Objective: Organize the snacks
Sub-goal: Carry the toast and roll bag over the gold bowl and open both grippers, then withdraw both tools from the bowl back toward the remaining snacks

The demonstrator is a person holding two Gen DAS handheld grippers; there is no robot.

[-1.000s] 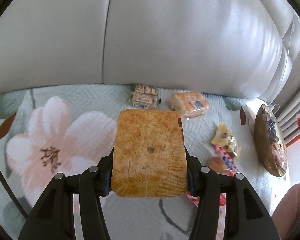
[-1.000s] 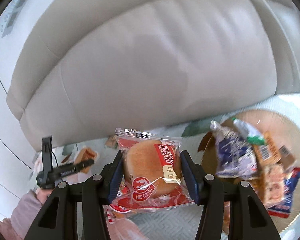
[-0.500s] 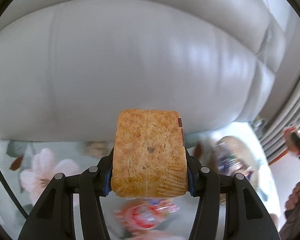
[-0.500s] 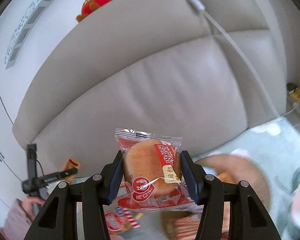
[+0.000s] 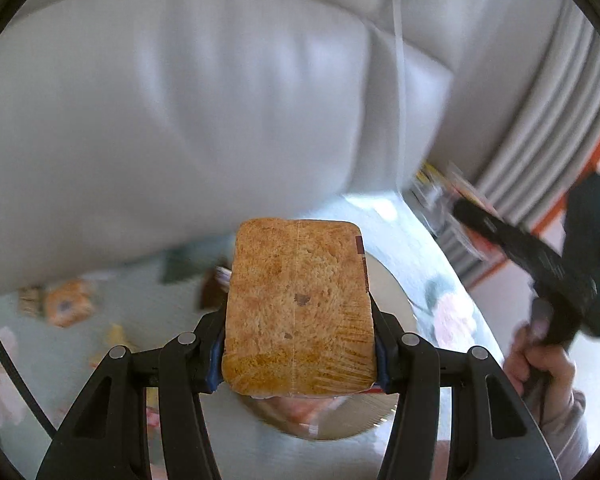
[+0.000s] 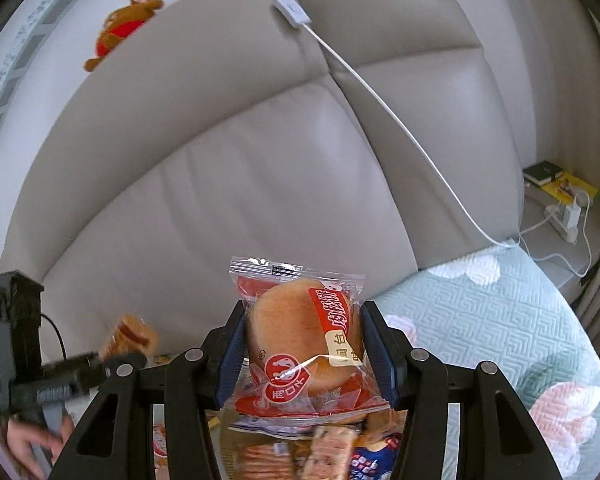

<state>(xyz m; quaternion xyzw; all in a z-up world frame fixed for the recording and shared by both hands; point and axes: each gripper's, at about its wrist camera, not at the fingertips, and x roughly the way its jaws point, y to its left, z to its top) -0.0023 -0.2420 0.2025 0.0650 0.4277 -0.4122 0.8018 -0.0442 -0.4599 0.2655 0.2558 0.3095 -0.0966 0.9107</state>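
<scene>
My left gripper (image 5: 299, 332) is shut on a wrapped slab of brown toast bread (image 5: 296, 300), its flat face toward the camera. Below and behind the bread lies a round metallic tray (image 5: 394, 294), blurred. In the right wrist view my right gripper (image 6: 302, 346) is shut on a round bun in a red-and-clear wrapper (image 6: 300, 336). Under the bun lies a heap of several packaged snacks (image 6: 324, 452). Each gripper also shows in the other's view: the right one (image 5: 540, 256) in a hand at the right, the left one (image 6: 40, 380) at the far left.
A pale leather sofa back (image 6: 260, 168) fills the background, with a floral seat cover (image 6: 480, 320). Loose snack packs (image 5: 66, 302) lie on the seat at left. A white cable (image 6: 380, 92), a plush toy (image 6: 120, 28) and a power strip (image 6: 568, 216) are nearby.
Both grippers have swung to the right and risen, each keeping its snack. The bread, earlier over the flowered seat, now hangs over the round tray. The snack heap has slid under the bun.
</scene>
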